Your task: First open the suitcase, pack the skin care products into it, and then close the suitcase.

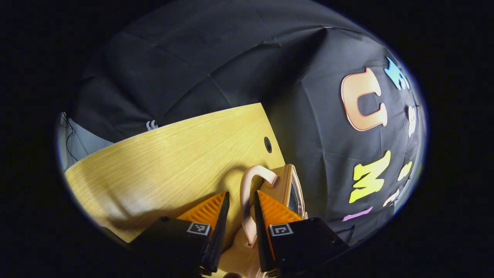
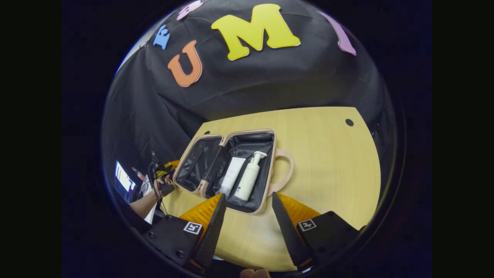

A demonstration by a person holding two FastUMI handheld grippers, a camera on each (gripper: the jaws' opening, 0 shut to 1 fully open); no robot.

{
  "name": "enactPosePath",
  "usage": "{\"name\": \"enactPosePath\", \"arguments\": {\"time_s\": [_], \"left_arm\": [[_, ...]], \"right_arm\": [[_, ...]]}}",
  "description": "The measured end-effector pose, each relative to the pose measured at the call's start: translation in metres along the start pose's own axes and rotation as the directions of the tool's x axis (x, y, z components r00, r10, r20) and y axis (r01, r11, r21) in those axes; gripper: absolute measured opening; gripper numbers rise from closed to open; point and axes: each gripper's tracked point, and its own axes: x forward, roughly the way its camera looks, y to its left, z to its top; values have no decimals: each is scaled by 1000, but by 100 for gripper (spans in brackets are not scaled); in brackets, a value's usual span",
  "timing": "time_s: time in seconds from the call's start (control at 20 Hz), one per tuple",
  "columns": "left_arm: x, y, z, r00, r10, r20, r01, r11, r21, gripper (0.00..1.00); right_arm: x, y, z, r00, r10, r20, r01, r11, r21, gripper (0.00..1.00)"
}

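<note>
Currently we have the left gripper (image 1: 241, 216) positioned with its two orange fingers (image 1: 208, 210) straddling a pale pink handle (image 1: 249, 193) of the suitcase (image 2: 231, 170); the gap is narrow, but we cannot tell whether either finger actually presses on the handle. Judged from this placement, the handle gives purchase on the lid half (image 2: 197, 164), so we read the step as preparing to swing that half shut. Beyond the fingers, the left gripper view shows the case edge-on over the wooden worktop (image 1: 173, 154). The right gripper (image 2: 247, 216) is held wide and empty above the worktop's near edge, just short of the case, leaving the closing path free. In the right gripper view the suitcase lies open flat, its second handle (image 2: 285, 170) toward the right; a white tube (image 2: 231, 175) and a white pump bottle (image 2: 249, 177) lie side by side in the black-lined half. At far left, a hand (image 2: 160, 183) grips the left tool beside the lid half.
</note>
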Motion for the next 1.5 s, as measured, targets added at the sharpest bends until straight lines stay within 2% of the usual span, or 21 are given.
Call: {"name": "enactPosePath", "arguments": {"time_s": [0.05,0.1,0.15,0.2,0.35,0.5,0.6,0.8,0.95,1.1,1.2,1.35,1.5], "left_arm": [[3,1,-1,1000,11,-3,-11,1000,-2,39],[4,1,1,1000,19,1,-19,1000,-9,44],[6,1,5,1000,30,10,-30,999,-15,24],[8,1,5,999,41,6,-41,999,-5,14],[1,-14,9,999,38,14,-38,999,11,12],[-7,-20,8,994,109,8,-110,992,70,9],[-18,-45,17,992,120,38,-124,983,139,8],[-44,-120,26,994,60,90,-85,951,297,7],[-62,-179,18,991,21,133,-75,907,415,7],[-81,-243,-14,986,-41,164,-55,840,539,7],[-89,-281,-45,980,-87,176,-40,789,613,8],[-96,-321,-87,971,-133,199,-42,726,687,8],[-97,-348,-127,962,-172,210,-39,679,733,7]], "right_arm": [[-2,-2,-2,1000,-5,3,5,1000,7,72],[-3,-5,-4,1000,-12,5,12,1000,12,72],[-5,-9,-5,1000,-17,8,17,1000,17,72],[-7,-12,-6,1000,-24,13,24,999,23,72],[-15,-18,-5,999,-27,40,24,998,64,71],[-20,-39,0,993,-82,90,76,995,65,71],[-32,-54,11,979,-134,151,128,991,47,71],[-58,-86,34,935,-229,270,226,973,40,72],[-76,-99,41,916,-242,319,233,970,67,71],[-94,-112,43,898,-258,357,253,965,62,72],[-111,-123,50,873,-280,399,281,958,58,72],[-138,-136,55,840,-311,445,312,947,72,72],[-153,-148,56,825,-326,462,325,942,84,71]]}}
